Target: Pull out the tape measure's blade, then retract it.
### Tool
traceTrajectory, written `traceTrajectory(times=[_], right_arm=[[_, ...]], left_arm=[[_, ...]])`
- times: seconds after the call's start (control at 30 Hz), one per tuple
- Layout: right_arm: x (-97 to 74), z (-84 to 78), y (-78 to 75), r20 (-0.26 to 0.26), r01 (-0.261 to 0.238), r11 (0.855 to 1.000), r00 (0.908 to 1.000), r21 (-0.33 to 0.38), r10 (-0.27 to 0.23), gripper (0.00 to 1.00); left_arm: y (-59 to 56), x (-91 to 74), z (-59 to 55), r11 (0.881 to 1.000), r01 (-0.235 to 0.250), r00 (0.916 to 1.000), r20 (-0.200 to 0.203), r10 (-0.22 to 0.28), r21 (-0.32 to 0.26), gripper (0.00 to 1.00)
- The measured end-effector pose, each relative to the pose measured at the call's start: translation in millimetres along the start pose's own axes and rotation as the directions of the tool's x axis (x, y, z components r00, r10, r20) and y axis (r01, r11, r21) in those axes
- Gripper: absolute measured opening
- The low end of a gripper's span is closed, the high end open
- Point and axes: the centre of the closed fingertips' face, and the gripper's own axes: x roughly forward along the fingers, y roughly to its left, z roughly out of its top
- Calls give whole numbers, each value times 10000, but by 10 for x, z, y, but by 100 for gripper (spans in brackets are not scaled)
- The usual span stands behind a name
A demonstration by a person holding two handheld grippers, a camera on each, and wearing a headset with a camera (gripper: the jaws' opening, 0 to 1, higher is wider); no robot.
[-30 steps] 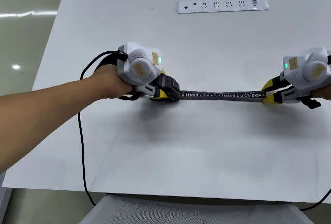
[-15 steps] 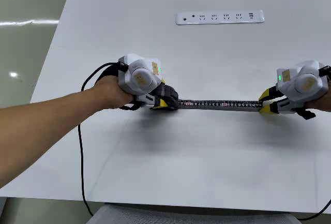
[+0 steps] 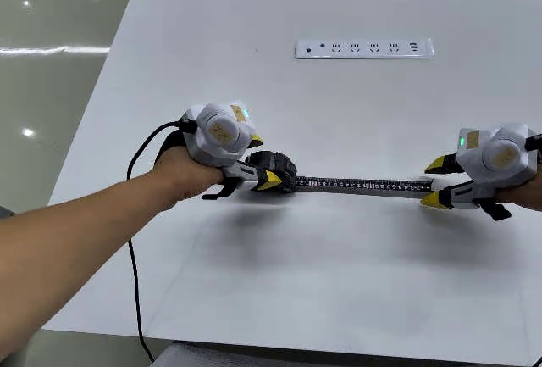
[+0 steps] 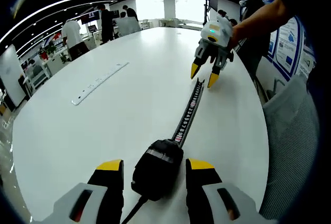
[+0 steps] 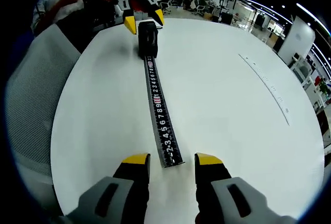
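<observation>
On the desk, the released left gripper straddled the tape measure; its extended blade ended between the spread jaws of the right gripper.

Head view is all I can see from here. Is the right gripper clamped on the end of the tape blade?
Observer: No. In the right gripper view the right gripper is open. The blade ends flat on the table between the jaws, touching neither.
Operator: Is the left gripper squeezing the case?
Observer: No. The left gripper view shows the left gripper open, with a gap on each side of the black case.
Operator: Which way do the numbers run?
Observer: Low at the free end, climbing toward the case.
</observation>
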Motion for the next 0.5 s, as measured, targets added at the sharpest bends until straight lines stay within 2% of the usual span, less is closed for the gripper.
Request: traceTrajectory(times=[0.07, 0.13, 0.17, 0.3, 0.37, 0.43, 0.5], right_arm=[[-50, 35, 1, 338, 313, 9972, 9989, 676, -336, 32], [-92, 32, -8, 412, 583, 9931, 9972, 1019, -628, 34], [-112, 32, 7, 488, 683, 9866, 9959, 1480, -763, 35], [-182, 51, 62, 802, 937, 9711, 9903, 2193, -1136, 39], [-211, 47, 105, 823, 1062, 9618, 9880, 2524, -1307, 41], [-243, 75, 141, 1018, 1158, 9468, 9831, 3003, -1525, 42], [-280, 81, 166, 1066, 1324, 9303, 9782, 3422, -1784, 45]], left_arm=[[18, -49, -5, 9972, -288, 9993, 233, 305, -684, 48], [11, -84, -6, 9904, -372, 9984, 372, 425, -1329, 52], [9, -111, -3, 9845, -476, 9971, 503, 568, -1690, 54], [-20, -179, -41, 9705, -817, 9938, 546, 964, -2267, 59], [-46, -215, -56, 9609, -940, 9915, 630, 1141, -2606, 60], [-52, -244, -91, 9427, -1167, 9879, 611, 1425, -3125, 62], [-83, -276, -119, 9317, -1282, 9857, 596, 1574, -3400, 65]])
